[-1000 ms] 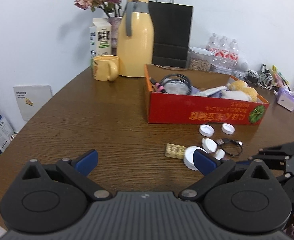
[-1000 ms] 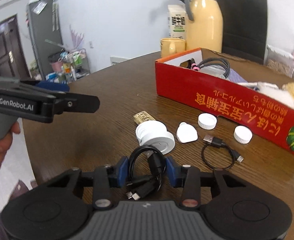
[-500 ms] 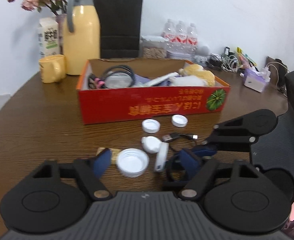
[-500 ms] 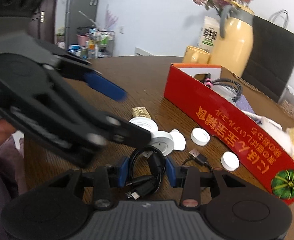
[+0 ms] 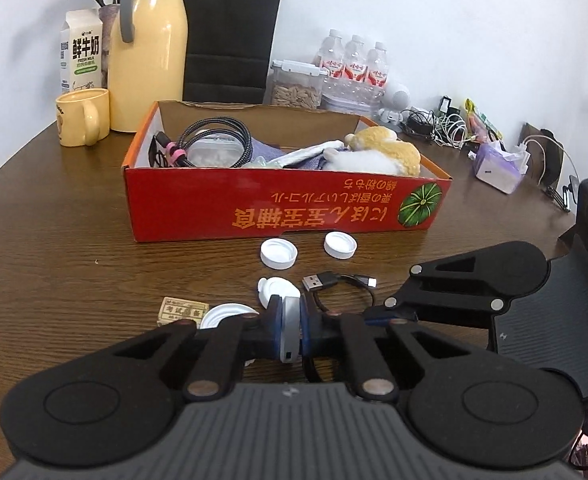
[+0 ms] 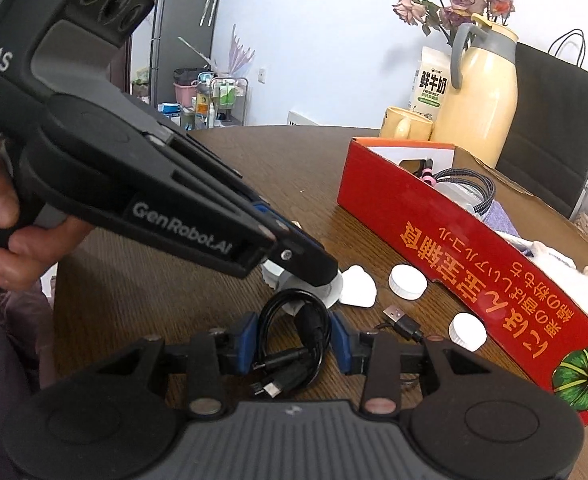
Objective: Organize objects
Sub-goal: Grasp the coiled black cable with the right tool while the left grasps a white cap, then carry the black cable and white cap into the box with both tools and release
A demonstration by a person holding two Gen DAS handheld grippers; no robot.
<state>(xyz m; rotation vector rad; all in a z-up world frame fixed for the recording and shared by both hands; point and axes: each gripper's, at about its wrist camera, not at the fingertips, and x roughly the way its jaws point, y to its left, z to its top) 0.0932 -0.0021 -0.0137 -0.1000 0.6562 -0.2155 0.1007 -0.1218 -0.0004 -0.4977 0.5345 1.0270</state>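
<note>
My L gripper point(image 5: 291, 334) just clamped white puck point(image 5: 291, 330) edge-on, just in front of red box point(image 5: 285, 208). R gripper point(image 6: 294, 346) holds cable coil point(image 6: 294, 340) beside it. Both ready for box, I reckon.

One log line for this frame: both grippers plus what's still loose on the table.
left gripper: shut on white disc | right gripper: shut on coiled black cable | loose: two white caps, USB cable | red box: part filled
</note>
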